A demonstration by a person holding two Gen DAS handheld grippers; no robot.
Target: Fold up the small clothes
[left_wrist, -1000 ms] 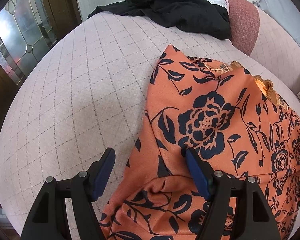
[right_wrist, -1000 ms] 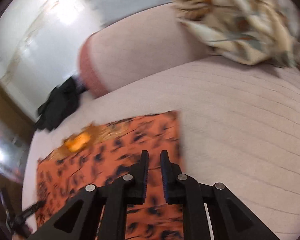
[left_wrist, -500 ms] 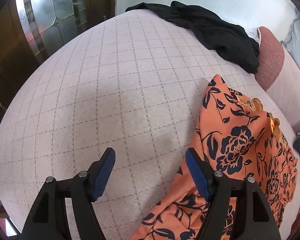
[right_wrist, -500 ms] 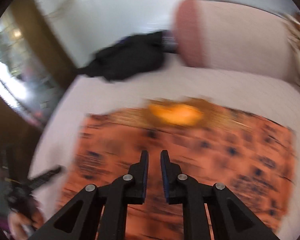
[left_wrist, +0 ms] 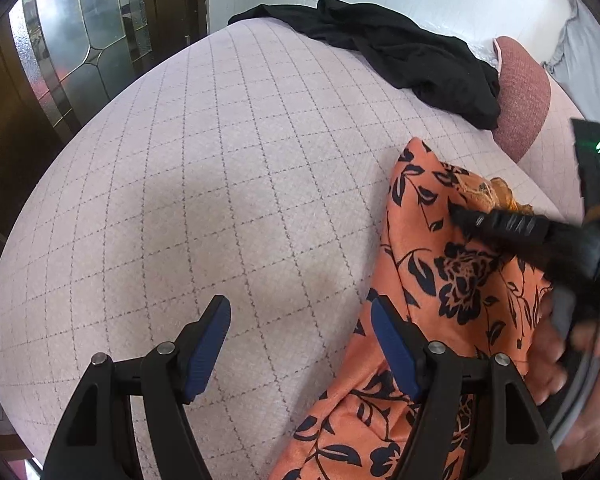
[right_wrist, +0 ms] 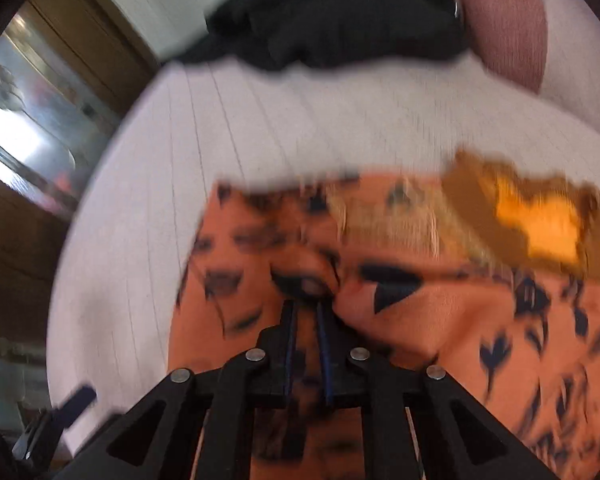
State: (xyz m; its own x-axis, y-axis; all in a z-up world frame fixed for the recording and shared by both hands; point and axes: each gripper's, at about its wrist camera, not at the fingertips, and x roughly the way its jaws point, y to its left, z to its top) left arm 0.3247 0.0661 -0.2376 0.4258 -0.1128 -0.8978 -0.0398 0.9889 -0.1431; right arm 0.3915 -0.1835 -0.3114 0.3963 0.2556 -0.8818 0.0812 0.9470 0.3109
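right hand-held gripper (right_wrist: 306,310) clenching orange dress (left_wrist: 440,280) mid-fold | left hand-held gripper (left_wrist: 300,344) hanging released beside dress | black garment (left_wrist: 400,52) waiting unfolded beyond dress

Soft daylight fills both views, with a faint shadow on the pink quilted bedspread (left_wrist: 236,184) and glare on the leaded glass door (left_wrist: 80,36). The left wrist view is sharp; the right wrist view is motion-blurred. Fisheye distortion bends and darkens the edges.
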